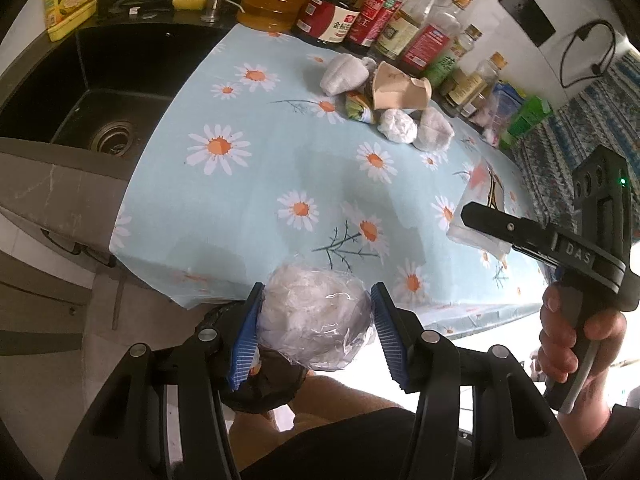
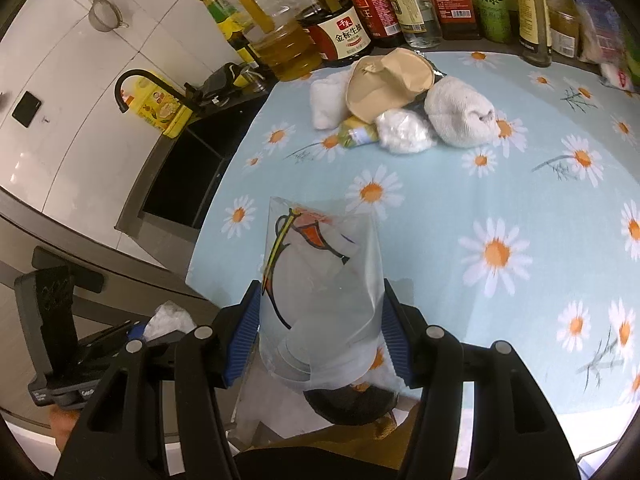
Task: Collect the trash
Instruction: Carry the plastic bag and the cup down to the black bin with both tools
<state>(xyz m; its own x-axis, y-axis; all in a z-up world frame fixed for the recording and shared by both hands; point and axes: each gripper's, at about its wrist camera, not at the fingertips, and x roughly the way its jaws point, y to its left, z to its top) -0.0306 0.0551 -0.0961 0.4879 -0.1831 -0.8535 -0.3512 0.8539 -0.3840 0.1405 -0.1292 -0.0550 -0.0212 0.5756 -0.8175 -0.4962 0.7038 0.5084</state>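
Observation:
My left gripper is shut on a wad of white paper wrapped in clear plastic, held over the near edge of the daisy-print tablecloth. My right gripper is shut on a clear plastic bag with an orange and black print; that bag also shows in the left wrist view as the clear bag with the right gripper's finger across it. A heap of trash lies at the back of the cloth: a crushed paper cup, white wads, a small wrapper. The same crushed cup and white wads appear ahead of the right gripper.
A black sink with its tap lies left of the cloth. Several oil and sauce bottles line the back wall. A person's hand holds the right gripper's handle. A dark round object sits below the table edge.

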